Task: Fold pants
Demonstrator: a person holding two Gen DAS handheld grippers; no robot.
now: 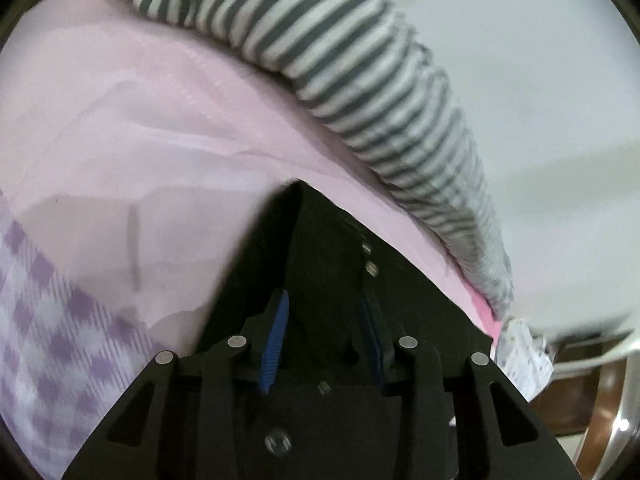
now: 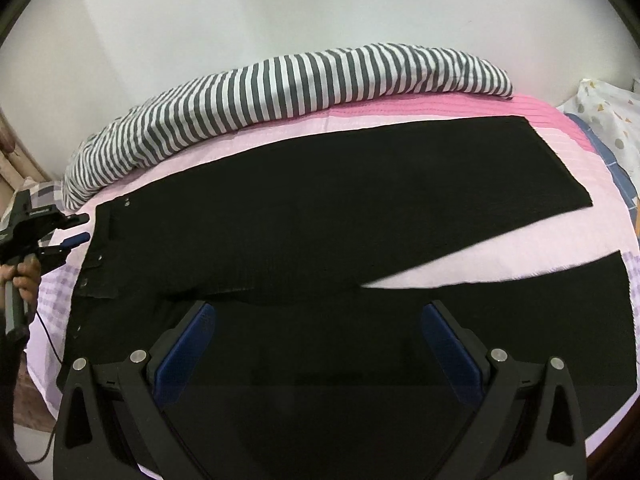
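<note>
Finding black pants (image 2: 320, 208) spread flat on pink sheet (image 2: 500, 256), waistband (image 2: 102, 240) at left, 2 legs parted in a V. Seeing no fold yet, so judging the task at its very start. Hovering right gripper (image 2: 318, 312) above near leg, jaws wide open, holding nothing. Placing left gripper (image 1: 324, 300) at waistband edge, jaws narrowed, black cloth showing between; cannot tell if pinched. Leaving all to do: laying 1 leg over the other, then folding across.

the pants (image 2: 320, 216) are laid flat across the bed sheet (image 2: 520, 240), waistband at the left, legs to the right. a bolster (image 2: 280, 92) is set behind them, along the wall (image 2: 320, 4).
</note>
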